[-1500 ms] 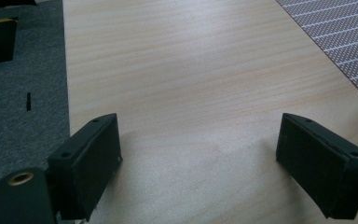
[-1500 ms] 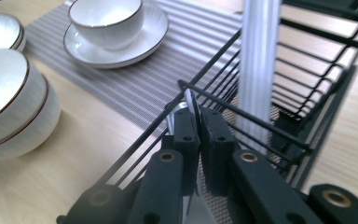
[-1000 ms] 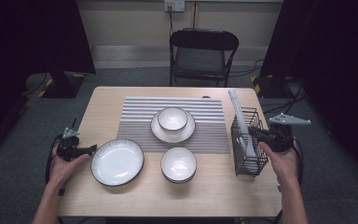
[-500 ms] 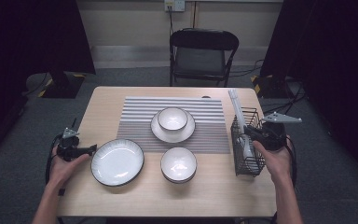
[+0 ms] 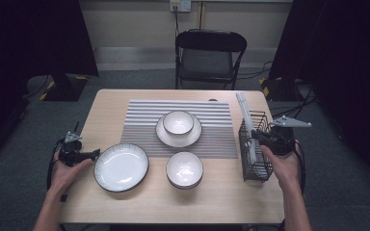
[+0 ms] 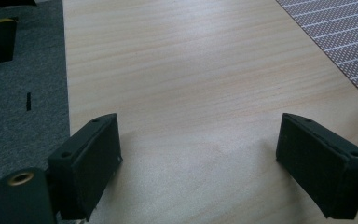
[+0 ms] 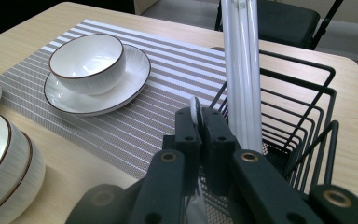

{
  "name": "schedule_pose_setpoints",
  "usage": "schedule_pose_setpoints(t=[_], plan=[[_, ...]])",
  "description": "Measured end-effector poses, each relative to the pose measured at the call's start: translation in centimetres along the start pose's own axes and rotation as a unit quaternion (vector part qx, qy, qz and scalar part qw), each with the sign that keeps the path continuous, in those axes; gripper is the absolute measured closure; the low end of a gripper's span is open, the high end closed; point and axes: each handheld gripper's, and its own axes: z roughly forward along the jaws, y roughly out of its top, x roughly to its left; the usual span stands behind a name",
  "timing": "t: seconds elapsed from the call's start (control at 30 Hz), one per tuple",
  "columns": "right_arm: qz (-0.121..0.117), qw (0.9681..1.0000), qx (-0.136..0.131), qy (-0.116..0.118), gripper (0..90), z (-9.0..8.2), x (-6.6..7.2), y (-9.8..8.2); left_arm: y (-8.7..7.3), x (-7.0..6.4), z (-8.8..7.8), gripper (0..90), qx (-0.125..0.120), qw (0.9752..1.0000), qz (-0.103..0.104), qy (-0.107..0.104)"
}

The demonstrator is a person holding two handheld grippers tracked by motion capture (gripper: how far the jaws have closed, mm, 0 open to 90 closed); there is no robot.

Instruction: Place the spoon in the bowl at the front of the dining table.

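Observation:
My right gripper (image 5: 258, 138) reaches into the black wire basket (image 5: 262, 169) at the table's right edge. Its jaws are shut on a thin white utensil (image 7: 195, 108), whose rounded end pokes up between them (image 7: 200, 116). Long white sticks (image 7: 240, 70) lean out of the basket just beyond the gripper. My left gripper (image 5: 95, 154) rests at the table's left edge beside a large white plate (image 5: 121, 167). In the left gripper view it (image 6: 214, 163) stands open, with bare wood between the jaws.
A striped placemat (image 5: 139, 120) lies mid-table and carries a bowl (image 5: 178, 121) on a saucer (image 5: 166, 135). Stacked white bowls (image 5: 185, 169) sit in front of the mat. A black folding chair (image 5: 210, 53) stands behind the table.
My right hand has edged slightly left toward the basket, the jaws staying closed on the white utensil. The left hand has not moved.

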Motion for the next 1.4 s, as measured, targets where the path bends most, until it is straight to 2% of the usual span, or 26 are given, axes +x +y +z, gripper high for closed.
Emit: schedule_pose_setpoints(t=[0.5,0.93,1.4], plan=[[0.012,0.9993,-0.036,-0.003,86.7,-1.0,-0.1,0.3,0.0,0.0,0.0,13.2,0.0,1.0,0.0,0.0],[0.003,0.9989,-0.046,-0.008,86.7,-1.5,0.2,1.2,0.0,0.0,0.0,13.2,0.0,1.0,0.0,0.0],[-0.008,0.9975,-0.069,-0.013,86.7,-2.4,0.6,2.9,0.0,0.0,0.0,13.2,0.0,1.0,0.0,0.0]])
